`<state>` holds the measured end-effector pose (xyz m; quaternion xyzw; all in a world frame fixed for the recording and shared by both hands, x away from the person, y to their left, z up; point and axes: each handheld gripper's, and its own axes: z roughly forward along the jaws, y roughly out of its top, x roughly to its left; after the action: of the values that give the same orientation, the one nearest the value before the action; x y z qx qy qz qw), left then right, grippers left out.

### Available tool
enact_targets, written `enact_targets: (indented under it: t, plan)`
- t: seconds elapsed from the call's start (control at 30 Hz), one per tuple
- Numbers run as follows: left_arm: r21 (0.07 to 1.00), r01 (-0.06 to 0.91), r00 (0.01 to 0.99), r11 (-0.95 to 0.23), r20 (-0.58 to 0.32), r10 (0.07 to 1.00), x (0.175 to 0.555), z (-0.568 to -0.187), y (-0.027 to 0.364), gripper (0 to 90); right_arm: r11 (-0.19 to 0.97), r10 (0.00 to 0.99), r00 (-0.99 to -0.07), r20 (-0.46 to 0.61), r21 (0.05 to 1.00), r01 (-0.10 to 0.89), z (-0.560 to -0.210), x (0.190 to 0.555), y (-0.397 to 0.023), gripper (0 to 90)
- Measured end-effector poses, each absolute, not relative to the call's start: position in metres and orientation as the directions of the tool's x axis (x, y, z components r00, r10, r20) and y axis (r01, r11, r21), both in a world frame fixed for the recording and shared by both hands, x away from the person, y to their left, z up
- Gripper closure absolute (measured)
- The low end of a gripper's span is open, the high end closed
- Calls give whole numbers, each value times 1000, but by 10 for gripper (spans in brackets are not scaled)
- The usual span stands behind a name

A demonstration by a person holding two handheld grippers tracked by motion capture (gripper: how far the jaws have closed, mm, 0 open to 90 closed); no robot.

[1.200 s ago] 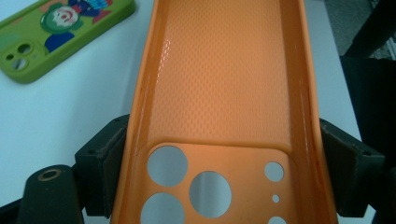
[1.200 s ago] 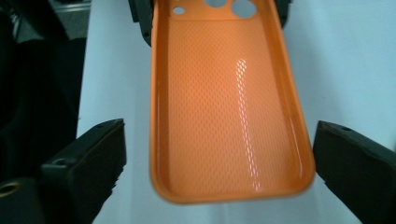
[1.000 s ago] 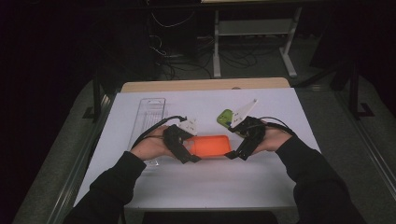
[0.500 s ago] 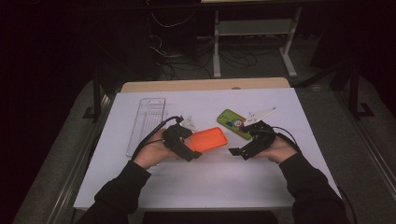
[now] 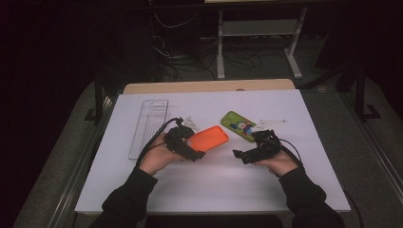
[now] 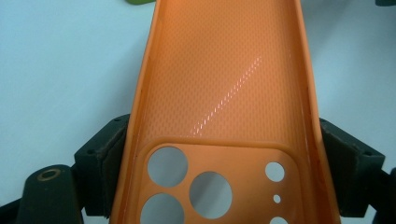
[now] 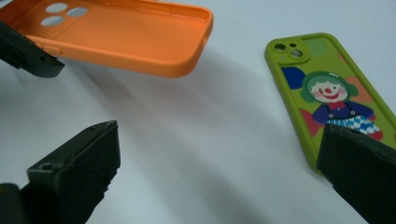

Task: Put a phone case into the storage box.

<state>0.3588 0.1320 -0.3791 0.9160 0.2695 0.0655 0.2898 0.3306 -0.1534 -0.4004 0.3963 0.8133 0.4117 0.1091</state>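
Observation:
An orange phone case with its inside face up hangs tilted just above the white table. My left gripper is shut on it. In the left gripper view the pads press the two long sides of the case at the end with the camera holes. A green phone with a clown picture lies flat to the right of it. My right gripper is low over the table in front of that phone, open, with bare table between its jaws. The right gripper view has the case ahead at the left and the phone at the right.
A clear plastic tray lies lengthwise at the table's left. A wooden edge runs along the back. Behind the table are cables and a white stand on the dark floor.
One second ago both grippers were at the ends of the orange case. The right gripper has let go, moved right and sunk toward the table. The case now tilts in the left gripper alone.

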Motion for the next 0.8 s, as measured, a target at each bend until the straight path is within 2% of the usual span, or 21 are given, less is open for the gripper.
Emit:
enact_targets:
  t: [0.13,0.4,0.8]
  plan:
    - [565,478,833,-672,-50,551,358,-383,133,156,288,763,-622,176,770,570,-409,325,-150,0]
    - [580,468,841,-667,-61,538,357,-383,132,155,320,762,-636,120,785,531,-413,324,-143,0]
    - [583,462,846,-668,-65,529,357,-383,132,156,420,757,-653,-33,790,447,-416,321,-137,0]
